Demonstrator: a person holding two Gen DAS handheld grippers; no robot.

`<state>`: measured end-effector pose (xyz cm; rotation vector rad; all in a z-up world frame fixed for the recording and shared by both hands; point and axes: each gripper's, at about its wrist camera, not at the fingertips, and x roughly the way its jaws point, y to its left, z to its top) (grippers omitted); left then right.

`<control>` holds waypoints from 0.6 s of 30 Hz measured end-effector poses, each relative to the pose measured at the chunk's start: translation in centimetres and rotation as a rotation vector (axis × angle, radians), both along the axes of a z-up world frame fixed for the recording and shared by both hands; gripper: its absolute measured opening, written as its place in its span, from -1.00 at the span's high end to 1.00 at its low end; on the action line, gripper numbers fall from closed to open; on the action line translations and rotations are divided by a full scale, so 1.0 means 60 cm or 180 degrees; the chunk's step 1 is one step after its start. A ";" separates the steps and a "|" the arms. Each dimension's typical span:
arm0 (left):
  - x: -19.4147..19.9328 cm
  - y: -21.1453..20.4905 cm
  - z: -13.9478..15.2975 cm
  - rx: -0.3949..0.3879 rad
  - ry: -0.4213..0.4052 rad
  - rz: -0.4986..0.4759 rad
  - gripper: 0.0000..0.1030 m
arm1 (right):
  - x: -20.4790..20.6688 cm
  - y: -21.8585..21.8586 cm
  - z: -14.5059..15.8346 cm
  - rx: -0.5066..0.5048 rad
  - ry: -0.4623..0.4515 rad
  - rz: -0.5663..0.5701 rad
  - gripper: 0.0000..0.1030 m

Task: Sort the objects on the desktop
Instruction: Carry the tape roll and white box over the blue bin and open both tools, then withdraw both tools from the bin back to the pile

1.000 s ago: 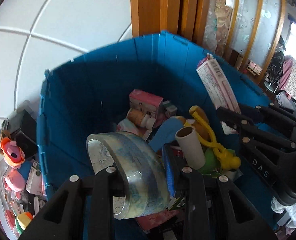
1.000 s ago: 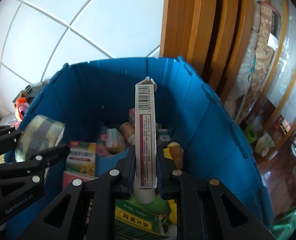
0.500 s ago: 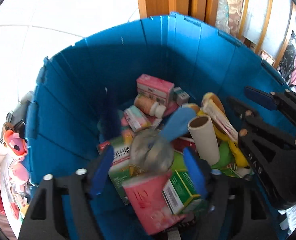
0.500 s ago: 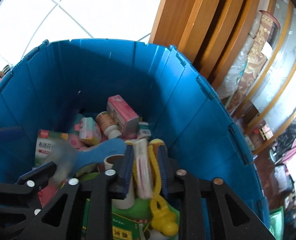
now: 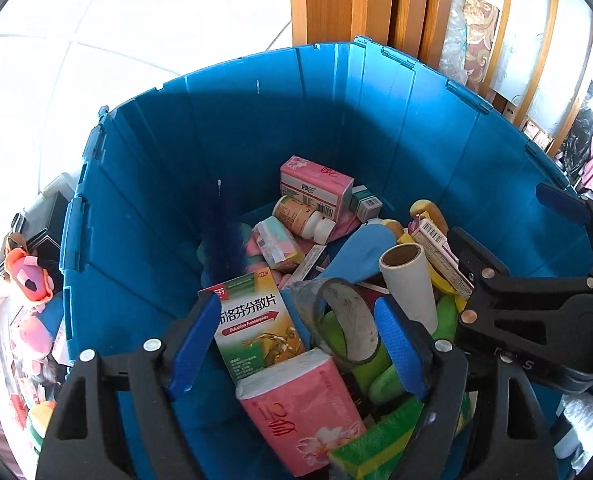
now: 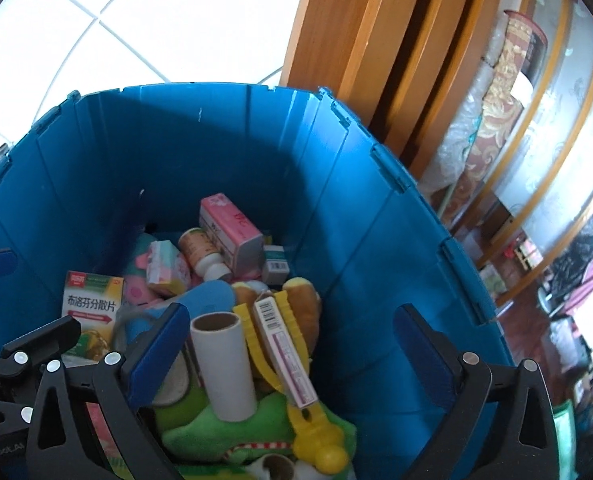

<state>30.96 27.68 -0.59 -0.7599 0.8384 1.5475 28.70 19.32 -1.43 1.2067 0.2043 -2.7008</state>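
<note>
A deep blue bin [image 5: 256,140] [image 6: 356,220] holds a pile of sorted objects. My left gripper [image 5: 296,320] hovers over it, open, pads touching nothing. The clear tape roll [image 5: 346,320] lies loose on the pile below its fingers. My right gripper [image 6: 292,320] is over the bin's right side with its jaws opening wide and nothing pressed between them. The narrow white barcode box [image 6: 284,354] [image 5: 436,256] rests flat on a yellow toy [image 6: 296,380] under it. Each gripper also shows in the other's view: the right gripper [image 5: 512,232], the left gripper [image 6: 16,300].
In the bin are a cardboard tube [image 5: 408,280], a green medicine box [image 5: 252,320], a pink tissue pack [image 5: 296,400], a pill bottle [image 5: 304,216] and plush toys. Wooden panels [image 5: 336,0] stand behind it. A clear tub of toys [image 5: 28,280] sits left, on white floor tiles.
The left gripper opened and the tape roll dropped onto the pile. The right gripper opened and the narrow box fell flat onto the yellow toy. Both views tilted further down into the bin.
</note>
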 end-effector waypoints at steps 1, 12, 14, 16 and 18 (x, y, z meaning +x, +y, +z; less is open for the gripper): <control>0.000 0.000 0.001 0.0010 -0.0014 -0.0003 -0.53 | 0.001 0.000 0.001 0.0001 0.0016 -0.0003 -1.00; -0.009 -0.014 0.018 0.0216 -0.0082 0.0043 -0.54 | 0.013 0.008 0.022 -0.0091 0.0273 -0.0128 -1.00; -0.016 -0.019 0.027 0.0298 -0.0141 0.0082 -0.54 | 0.018 0.011 0.033 -0.0140 0.0386 -0.0134 -1.00; -0.021 -0.024 0.037 0.0329 -0.0158 0.0110 -0.54 | 0.022 0.014 0.045 -0.0221 0.0469 -0.0104 -1.00; -0.024 -0.031 0.052 0.0324 -0.0156 0.0110 -0.54 | 0.023 0.012 0.057 -0.0250 0.0480 -0.0052 -1.00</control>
